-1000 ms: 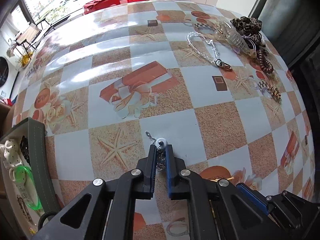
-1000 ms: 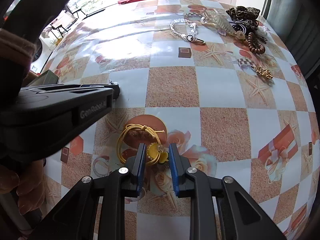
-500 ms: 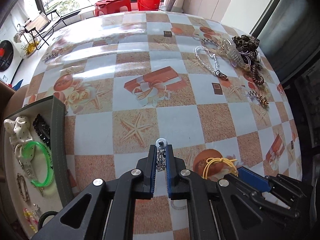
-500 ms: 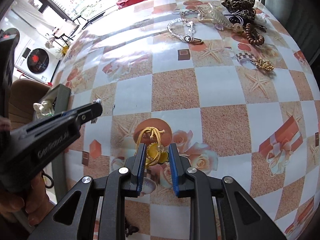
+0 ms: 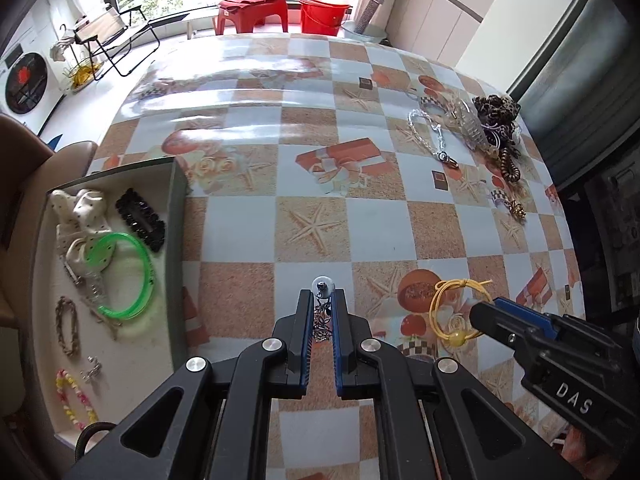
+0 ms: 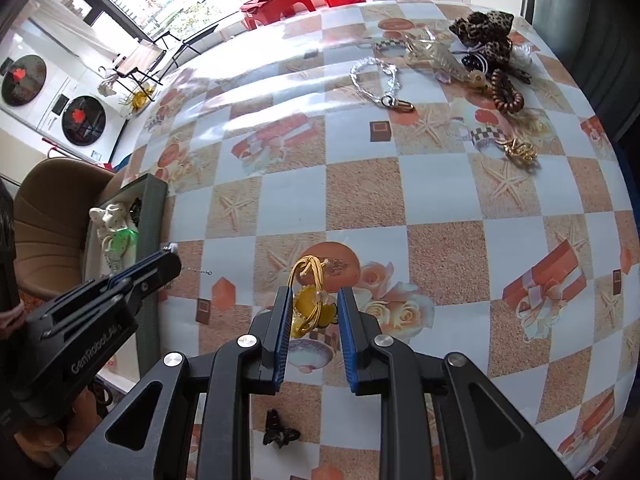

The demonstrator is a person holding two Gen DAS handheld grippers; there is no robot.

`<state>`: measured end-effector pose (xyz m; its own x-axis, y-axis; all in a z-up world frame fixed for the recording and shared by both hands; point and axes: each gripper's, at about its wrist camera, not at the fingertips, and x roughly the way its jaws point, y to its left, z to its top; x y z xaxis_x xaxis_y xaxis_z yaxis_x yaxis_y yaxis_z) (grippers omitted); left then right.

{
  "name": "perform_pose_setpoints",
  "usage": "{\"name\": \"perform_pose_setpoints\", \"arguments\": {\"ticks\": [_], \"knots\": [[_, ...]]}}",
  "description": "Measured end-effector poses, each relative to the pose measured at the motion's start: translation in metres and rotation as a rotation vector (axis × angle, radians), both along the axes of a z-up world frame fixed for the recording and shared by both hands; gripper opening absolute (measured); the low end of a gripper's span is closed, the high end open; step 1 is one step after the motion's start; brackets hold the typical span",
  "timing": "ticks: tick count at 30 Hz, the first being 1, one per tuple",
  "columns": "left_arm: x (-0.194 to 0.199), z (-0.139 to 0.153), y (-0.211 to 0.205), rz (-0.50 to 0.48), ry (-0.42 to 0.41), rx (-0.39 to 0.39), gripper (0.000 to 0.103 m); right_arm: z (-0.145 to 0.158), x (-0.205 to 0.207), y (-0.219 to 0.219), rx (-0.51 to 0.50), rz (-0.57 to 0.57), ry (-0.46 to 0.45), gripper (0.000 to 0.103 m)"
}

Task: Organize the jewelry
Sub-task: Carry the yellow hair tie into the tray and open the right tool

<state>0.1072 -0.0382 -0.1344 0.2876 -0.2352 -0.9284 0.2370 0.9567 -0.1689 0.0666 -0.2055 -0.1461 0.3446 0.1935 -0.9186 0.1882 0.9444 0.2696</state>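
So the left gripper was clamped on a little silver chain necklace, with its pearl-like bead poking out past the fingertips, held up above the checkered tablecloth. Over on its right, the right gripper had its jaws closed in around a yellow cord bracelet with a yellow charm. The charm sat between the pads, though there was a small gap on each side, so I honestly couldn't tell if it was actually pinched. A small black clip lay on the table under that gripper.

To the left was the grey tray with stuff already in it: a green bangle, black hair clip, white polka-dot scrunchie, and a braided bracelet.

Way at the far side of the table sat the leftover pile: clear bead chain, leopard scrunchie, brown coil tie, and a gold piece.
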Motion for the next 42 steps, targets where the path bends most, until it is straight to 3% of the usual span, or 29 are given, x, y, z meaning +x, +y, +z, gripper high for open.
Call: {"name": "perform_pose_setpoints", "arguments": {"ticks": [11,21,34,42], "knots": [[-0.019,0.030,0.049,0.082,-0.021,-0.023,0.012,0.034,0.006,0.028,-0.018,0.059,-0.014,0.025],[-0.029,0.042,0.108,0.187,-0.031,-0.019,0.012,0.059,0.020,0.088,-0.009,0.180,-0.038,0.025],[-0.047,0.028,0.170,0.306,0.005,0.003,0.012,0.062,0.035,0.169,0.017,0.345,-0.036,0.025],[-0.060,0.011,0.192,0.349,0.046,0.019,0.012,0.055,0.035,0.196,0.027,0.408,-0.009,0.025]]}}
